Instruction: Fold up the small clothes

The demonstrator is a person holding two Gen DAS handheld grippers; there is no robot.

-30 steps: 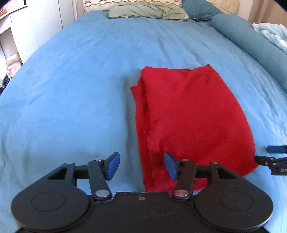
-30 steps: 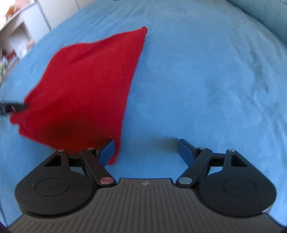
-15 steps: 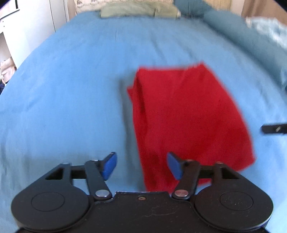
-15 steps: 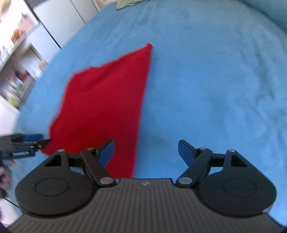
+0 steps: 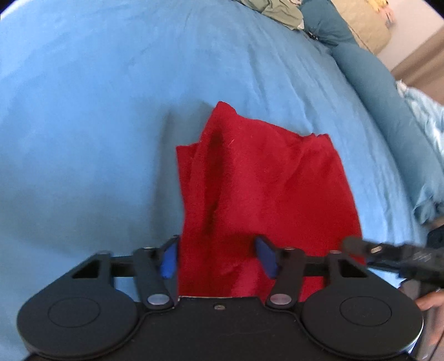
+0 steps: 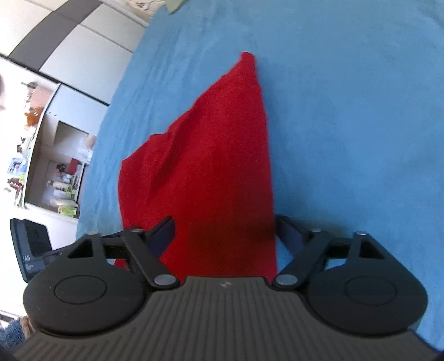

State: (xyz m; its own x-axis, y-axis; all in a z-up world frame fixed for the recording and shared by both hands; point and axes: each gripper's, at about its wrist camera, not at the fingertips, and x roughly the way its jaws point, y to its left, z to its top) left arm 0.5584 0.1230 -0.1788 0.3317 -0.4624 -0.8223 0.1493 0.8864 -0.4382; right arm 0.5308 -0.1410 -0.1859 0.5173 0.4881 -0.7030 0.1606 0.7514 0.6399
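A red cloth [image 5: 263, 188] lies folded on the blue bed sheet [image 5: 97, 111], with a crease along its left side. My left gripper [image 5: 219, 259] is open, its blue-padded fingers either side of the cloth's near left end. My right gripper [image 6: 226, 236] is open over the cloth's near right end [image 6: 222, 166], the cloth running away between the fingers. The right gripper's fingers also show in the left wrist view [image 5: 388, 252] at the cloth's near right corner.
Pillows [image 5: 280, 11] and a teal bolster [image 5: 388, 97] lie at the head and right side of the bed. A light blue blanket [image 5: 427, 116] is bunched at the far right. White shelves with small items [image 6: 55, 166] stand beyond the bed's left edge.
Both grippers have moved in over the cloth's near end; each now has cloth between its open fingers. The far edge of the cloth looks more rumpled.
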